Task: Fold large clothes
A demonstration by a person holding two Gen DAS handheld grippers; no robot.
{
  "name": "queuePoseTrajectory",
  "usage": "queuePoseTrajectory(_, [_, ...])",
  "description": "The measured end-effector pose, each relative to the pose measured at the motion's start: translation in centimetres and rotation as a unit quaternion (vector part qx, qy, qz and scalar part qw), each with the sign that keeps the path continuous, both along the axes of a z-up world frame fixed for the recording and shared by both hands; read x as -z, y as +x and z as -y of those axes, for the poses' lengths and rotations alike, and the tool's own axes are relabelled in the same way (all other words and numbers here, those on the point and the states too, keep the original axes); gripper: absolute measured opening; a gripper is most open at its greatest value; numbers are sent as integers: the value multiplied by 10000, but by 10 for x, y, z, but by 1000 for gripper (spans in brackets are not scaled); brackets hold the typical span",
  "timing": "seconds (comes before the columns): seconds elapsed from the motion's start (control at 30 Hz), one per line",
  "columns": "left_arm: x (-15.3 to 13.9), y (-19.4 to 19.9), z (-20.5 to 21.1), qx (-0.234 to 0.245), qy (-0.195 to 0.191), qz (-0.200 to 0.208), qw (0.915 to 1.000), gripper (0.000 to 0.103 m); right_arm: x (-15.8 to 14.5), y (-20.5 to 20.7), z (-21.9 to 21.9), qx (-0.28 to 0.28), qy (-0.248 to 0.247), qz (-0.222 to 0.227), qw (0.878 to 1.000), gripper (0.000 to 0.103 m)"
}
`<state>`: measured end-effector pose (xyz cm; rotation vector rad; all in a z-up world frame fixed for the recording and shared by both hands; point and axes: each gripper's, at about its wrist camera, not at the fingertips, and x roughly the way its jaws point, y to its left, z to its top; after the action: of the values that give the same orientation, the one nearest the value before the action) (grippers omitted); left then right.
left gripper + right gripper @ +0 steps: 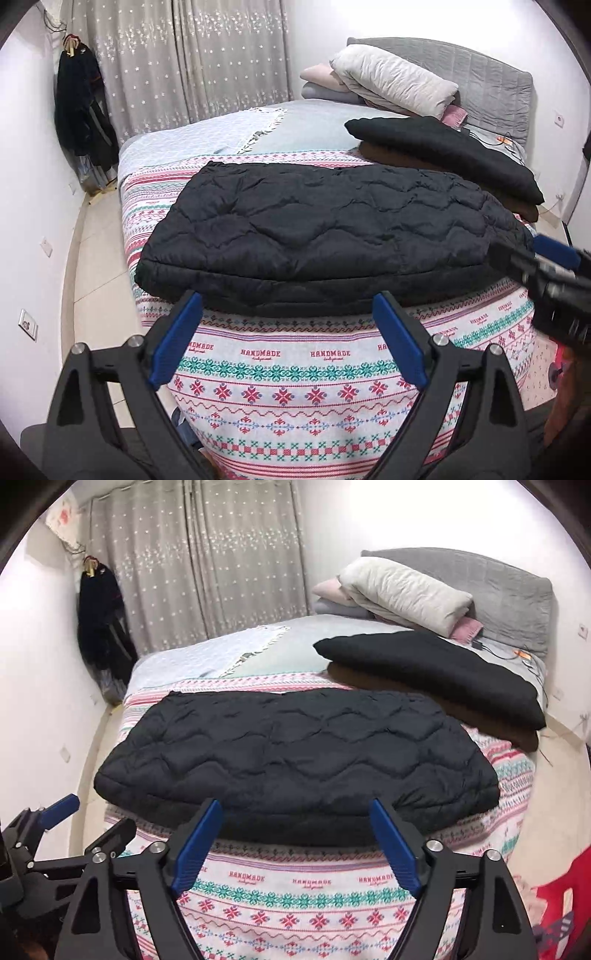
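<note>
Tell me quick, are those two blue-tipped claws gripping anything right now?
Left gripper: open, holding nothing, just short of the black quilted jacket.
Right gripper: open, holding nothing, also at the jacket's near edge.

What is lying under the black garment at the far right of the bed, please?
Under the black garment a brown garment shows along its near edge, both lying on the bed. How far the brown one extends, or whether anything else lies beneath, is covered.

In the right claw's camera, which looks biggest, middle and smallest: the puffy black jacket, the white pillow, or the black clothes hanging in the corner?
1. Puffy black jacket, biggest by far, though it's also nearest the camera.
2. White pillow.
3. Hanging black clothes.
The last two look close in size and both sit far back, so their order is unsure.
</note>
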<state>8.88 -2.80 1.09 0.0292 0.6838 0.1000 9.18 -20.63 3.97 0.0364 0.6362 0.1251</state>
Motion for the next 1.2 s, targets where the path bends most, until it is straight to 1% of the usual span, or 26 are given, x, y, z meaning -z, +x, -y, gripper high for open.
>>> queuePoseTrajectory(0.1, [1,4,-1,-161,-20,-15,9999,93,6,-2,2,25,-100,-33,9999,87])
queuePoseTrajectory(0.17, [2,5,2,-216,-1,-42,9998,93,6,-1,6,37,-23,-45,10000,88])
queuePoseTrajectory(0.27, [5,8,5,-168,-23,-112,9998,93,10,4,10,155,35,-119,9998,90])
queuePoseTrajectory(0.4, [8,9,8,-89,-53,-209,9997,93,18,1,10,160,105,-243,9995,92])
queuePoseTrajectory(0.5, [9,12,6,-41,-206,-437,9988,93,22,0,7,130,73,-297,9994,93])
queuePoseTrajectory(0.57, [10,11,3,-102,-308,-457,9984,93,23,-1,5,197,-19,-312,9993,94])
queuePoseTrajectory(0.63, [11,10,1,-139,-352,-474,9982,93,22,-4,3,255,-135,-230,9993,96])
queuePoseTrajectory(0.97, [18,13,-5,-163,-355,-574,9976,93,25,-3,-3,288,-160,-259,9991,102])
queuePoseTrajectory(1.2, [21,14,-5,-172,-245,-579,9979,93,29,0,-5,350,-254,-331,9985,103])
